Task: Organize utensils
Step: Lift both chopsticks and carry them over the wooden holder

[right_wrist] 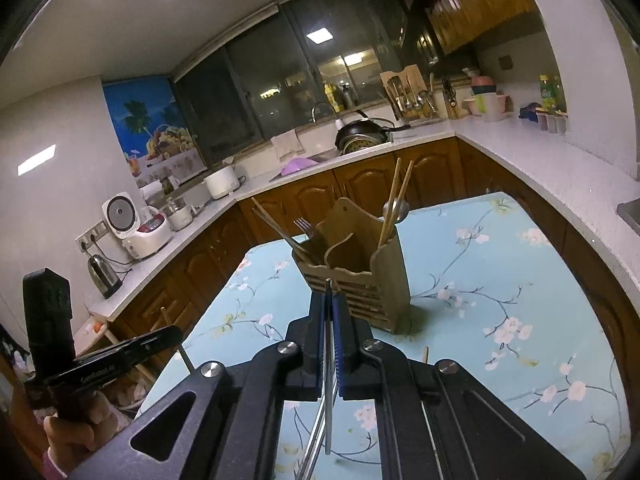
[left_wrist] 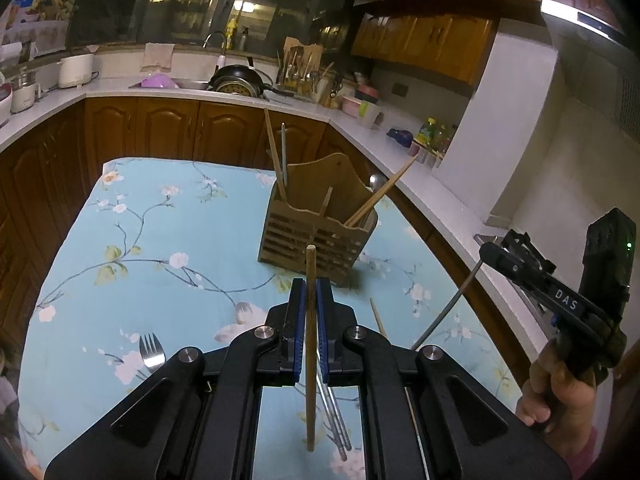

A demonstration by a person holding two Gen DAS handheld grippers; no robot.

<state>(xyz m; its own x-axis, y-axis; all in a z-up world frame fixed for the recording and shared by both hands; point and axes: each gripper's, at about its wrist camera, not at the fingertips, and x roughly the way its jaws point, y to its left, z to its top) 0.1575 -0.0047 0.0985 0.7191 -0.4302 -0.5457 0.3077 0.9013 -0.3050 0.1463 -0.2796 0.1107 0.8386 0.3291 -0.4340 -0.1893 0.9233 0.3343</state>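
Note:
My left gripper (left_wrist: 310, 292) is shut on a wooden chopstick (left_wrist: 311, 360) that stands upright between its blue pads. Ahead on the flowered blue cloth (left_wrist: 160, 240) stands the slatted wooden utensil holder (left_wrist: 316, 240), with wooden chopsticks and a spoon in it. My right gripper (right_wrist: 329, 304) is shut on a thin metal chopstick (right_wrist: 328, 400), just in front of the holder (right_wrist: 360, 288). In the other wrist's view each gripper shows raised at the side: the right gripper (left_wrist: 488, 252) with its metal stick, the left gripper (right_wrist: 170, 334) with its wooden one.
A fork (left_wrist: 151, 350), a pair of metal chopsticks (left_wrist: 338, 424) and a loose wooden chopstick (left_wrist: 378, 320) lie on the cloth near me. White counters (left_wrist: 400, 148) with brown cabinets wrap around the table. A sink with a pan (left_wrist: 240, 80) is at the back.

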